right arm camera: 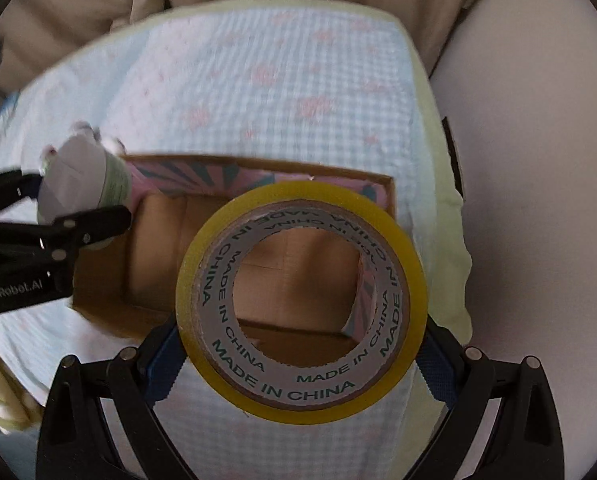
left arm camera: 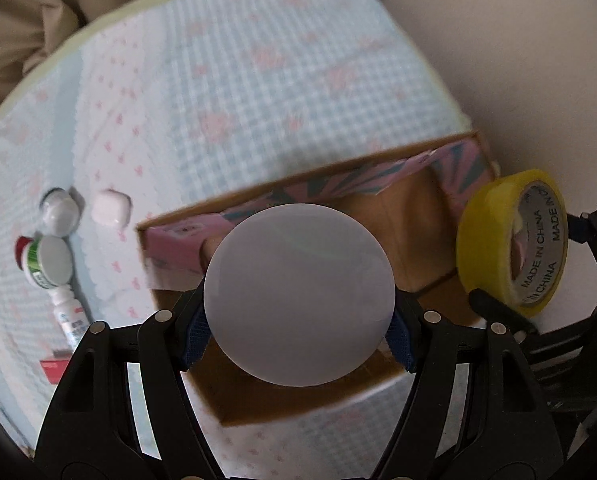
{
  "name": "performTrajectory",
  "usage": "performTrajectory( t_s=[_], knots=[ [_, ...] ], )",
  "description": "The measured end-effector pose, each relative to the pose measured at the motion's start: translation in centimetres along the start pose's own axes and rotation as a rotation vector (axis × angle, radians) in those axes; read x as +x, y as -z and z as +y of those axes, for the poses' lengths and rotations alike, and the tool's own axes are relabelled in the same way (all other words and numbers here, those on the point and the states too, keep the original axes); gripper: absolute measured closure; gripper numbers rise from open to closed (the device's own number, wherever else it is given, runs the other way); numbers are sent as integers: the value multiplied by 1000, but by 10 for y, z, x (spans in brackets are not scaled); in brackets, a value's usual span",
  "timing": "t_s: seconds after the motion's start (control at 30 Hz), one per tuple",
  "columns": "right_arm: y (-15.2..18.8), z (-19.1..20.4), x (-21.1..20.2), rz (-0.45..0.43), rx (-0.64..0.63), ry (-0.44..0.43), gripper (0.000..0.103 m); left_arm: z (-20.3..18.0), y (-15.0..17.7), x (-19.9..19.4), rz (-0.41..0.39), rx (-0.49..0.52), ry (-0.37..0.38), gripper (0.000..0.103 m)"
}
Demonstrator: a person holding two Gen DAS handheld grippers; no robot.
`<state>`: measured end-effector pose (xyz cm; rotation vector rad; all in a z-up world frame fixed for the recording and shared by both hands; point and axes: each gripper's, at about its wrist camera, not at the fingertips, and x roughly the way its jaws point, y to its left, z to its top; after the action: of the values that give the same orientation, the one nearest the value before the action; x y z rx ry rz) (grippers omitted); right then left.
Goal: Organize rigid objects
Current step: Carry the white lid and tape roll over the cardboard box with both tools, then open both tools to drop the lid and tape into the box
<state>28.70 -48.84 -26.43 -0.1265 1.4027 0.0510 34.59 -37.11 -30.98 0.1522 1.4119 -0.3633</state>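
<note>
My left gripper [left arm camera: 298, 328] is shut on a white round-bottomed bottle [left arm camera: 298, 296] and holds it over the open cardboard box [left arm camera: 438, 248]. In the right wrist view the bottle [right arm camera: 82, 176] hangs at the box's left edge [right arm camera: 98, 300]. My right gripper [right arm camera: 300, 354] is shut on a yellow tape roll [right arm camera: 202, 280] printed "MADE IN CHINA", above the box's near side. The roll also shows in the left wrist view [left arm camera: 482, 240], at the box's right end. The box has pink patterned flaps and looks empty inside.
On the blue checked bed cover [left arm camera: 258, 80] left of the box lie a small white case [left arm camera: 110, 208], a white-capped bottle [left arm camera: 58, 210], a green-labelled bottle with a red cap [left arm camera: 42, 260], a small dropper bottle [left arm camera: 70, 316] and a red item [left arm camera: 54, 370]. A white wall [right arm camera: 538, 200] runs along the right.
</note>
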Motion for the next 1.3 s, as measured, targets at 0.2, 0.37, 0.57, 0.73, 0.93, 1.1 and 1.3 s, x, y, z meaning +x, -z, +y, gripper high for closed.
performTrajectory(
  t_s=[0.2, 0.37, 0.57, 0.73, 0.93, 1.1, 1.3],
  knots=[
    [-2, 18, 50, 28, -147, -65, 6, 9, 2, 48, 83, -11, -31, 35],
    [-8, 25, 84, 59, -199, -83, 6, 12, 3, 78, 131, 6, -35, 35],
    [-11, 25, 105, 76, -209, -92, 6, 6, -3, 89, 131, 71, -61, 35],
    [-12, 19, 112, 73, -205, -96, 6, 2, -4, 85, 119, 86, -48, 34],
    [-13, 21, 120, 141, -238, -94, 0, -7, -9, 68, 77, 122, -67, 0],
    [-9, 21, 112, 72, -257, -104, 0, -3, -7, 65, 84, 111, -61, 0],
    [-5, 5, 109, 60, -232, -111, 0, -6, -2, 59, 71, 112, -67, 0]
  ],
)
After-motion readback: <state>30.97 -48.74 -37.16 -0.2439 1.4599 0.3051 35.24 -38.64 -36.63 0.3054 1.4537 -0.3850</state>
